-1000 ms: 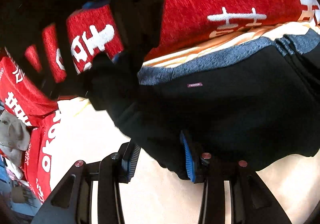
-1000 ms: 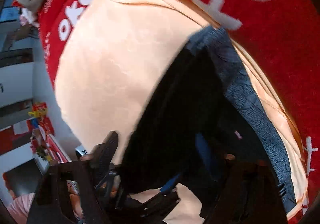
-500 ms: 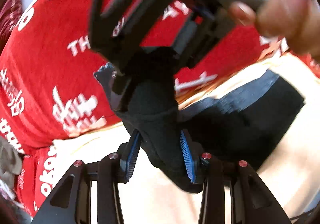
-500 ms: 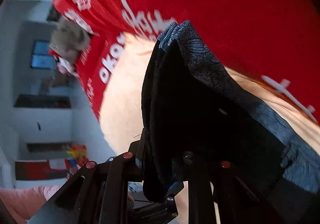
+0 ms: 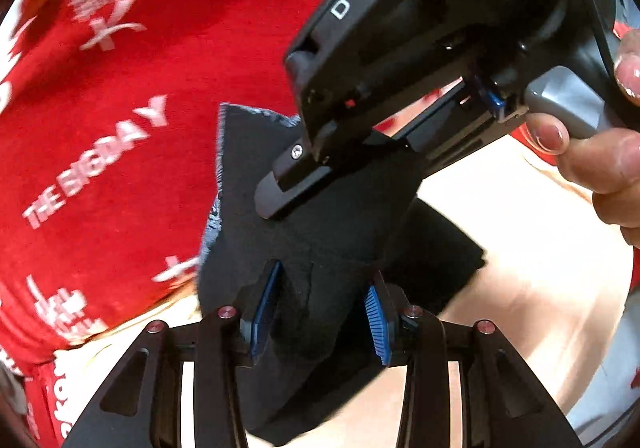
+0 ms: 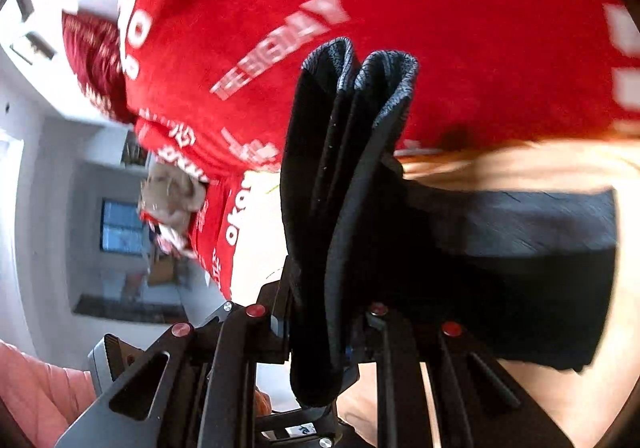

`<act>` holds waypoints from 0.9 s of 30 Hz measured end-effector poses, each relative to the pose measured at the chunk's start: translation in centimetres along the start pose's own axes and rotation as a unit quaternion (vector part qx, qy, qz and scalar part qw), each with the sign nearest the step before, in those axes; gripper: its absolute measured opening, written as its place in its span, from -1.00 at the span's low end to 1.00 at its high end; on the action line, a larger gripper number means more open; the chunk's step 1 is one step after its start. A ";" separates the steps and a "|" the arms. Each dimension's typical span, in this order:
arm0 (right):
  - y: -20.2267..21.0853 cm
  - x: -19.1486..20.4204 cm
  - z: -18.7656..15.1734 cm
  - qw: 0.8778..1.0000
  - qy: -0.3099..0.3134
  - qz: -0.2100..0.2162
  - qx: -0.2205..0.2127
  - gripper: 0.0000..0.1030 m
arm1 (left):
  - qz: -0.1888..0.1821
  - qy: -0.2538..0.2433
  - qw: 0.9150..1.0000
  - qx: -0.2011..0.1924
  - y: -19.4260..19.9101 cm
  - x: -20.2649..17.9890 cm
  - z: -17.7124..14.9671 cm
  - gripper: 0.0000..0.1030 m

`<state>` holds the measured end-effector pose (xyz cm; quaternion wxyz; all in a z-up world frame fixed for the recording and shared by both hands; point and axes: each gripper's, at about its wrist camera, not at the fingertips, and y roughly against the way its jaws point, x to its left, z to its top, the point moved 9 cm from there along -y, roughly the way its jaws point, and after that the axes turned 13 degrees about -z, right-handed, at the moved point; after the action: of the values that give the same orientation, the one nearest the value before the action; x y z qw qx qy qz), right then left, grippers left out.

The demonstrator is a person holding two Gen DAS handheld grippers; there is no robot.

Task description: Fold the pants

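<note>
Left wrist view
Left gripper (image 5: 320, 312): bottom centre of the frame, blue-padded fingers (image 5: 264, 312) pinching a thick bunch of black cloth.
Pants (image 5: 320, 240): black with a grey heathered band, lifted through the middle of the frame; the rest lies on the pale surface (image 5: 532, 268) at centre right.
Right gripper (image 5: 304, 184): enters from the upper right, marked DAS, its tip pressed on the raised cloth; a hand (image 5: 600, 152) grips its handle at the right edge. Jaw state cannot be told here.
Red cloth (image 5: 140, 88): white lettering, fills the left and top.

Right wrist view
Right gripper (image 6: 324, 328): bottom centre, jaws clamped on stacked folds of the pants (image 6: 340, 188), which rise up the middle, grey band at the top.
Remaining pants: spread toward the right edge over the pale surface (image 6: 560, 400).
Red cloth (image 6: 460, 28): covers the top half.
Room: white walls and a window at the left, blurred.
</note>
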<state>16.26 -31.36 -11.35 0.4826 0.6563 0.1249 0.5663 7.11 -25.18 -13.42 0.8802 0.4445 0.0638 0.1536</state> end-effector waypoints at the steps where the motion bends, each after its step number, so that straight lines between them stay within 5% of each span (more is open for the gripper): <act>1: -0.1 -1.3 -0.2 1.000 -0.010 -0.002 -0.001 -0.63 | -0.005 -0.003 1.000 0.009 -1.2 -1.0 0.0 -0.20; 8: -1.2 -11.6 -2.1 0.996 -0.083 -0.025 0.007 -0.63 | -0.018 -0.010 0.996 0.082 -9.0 -5.2 -2.1 -0.20; 13: -3.4 -15.6 -3.4 0.992 -0.125 -0.024 0.020 -0.63 | -0.014 -0.023 0.994 0.107 -11.0 -6.1 -3.3 -0.16; 17: -4.0 -16.5 -4.5 0.989 -0.145 -0.025 0.025 -0.63 | -0.022 -0.032 0.992 0.118 -10.4 -6.3 -3.7 0.05; 19: -4.2 -16.5 -4.5 0.988 -0.149 -0.037 0.027 -0.63 | -0.030 -0.020 0.993 0.111 -9.1 -6.0 -3.4 0.45; 24: -4.1 -17.0 -4.5 0.987 -0.140 -0.069 0.031 -0.62 | -0.005 0.013 0.997 0.080 -5.1 -2.2 -2.9 0.46; 27: -2.9 -16.6 -4.5 0.989 -0.092 -0.113 0.020 -0.62 | 0.022 0.072 0.994 0.080 -4.1 2.3 -3.1 0.46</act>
<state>8.03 -39.48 -24.39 0.5395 0.6971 0.1648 0.4424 9.35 -24.38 -18.51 0.8314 0.5024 0.1295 0.1990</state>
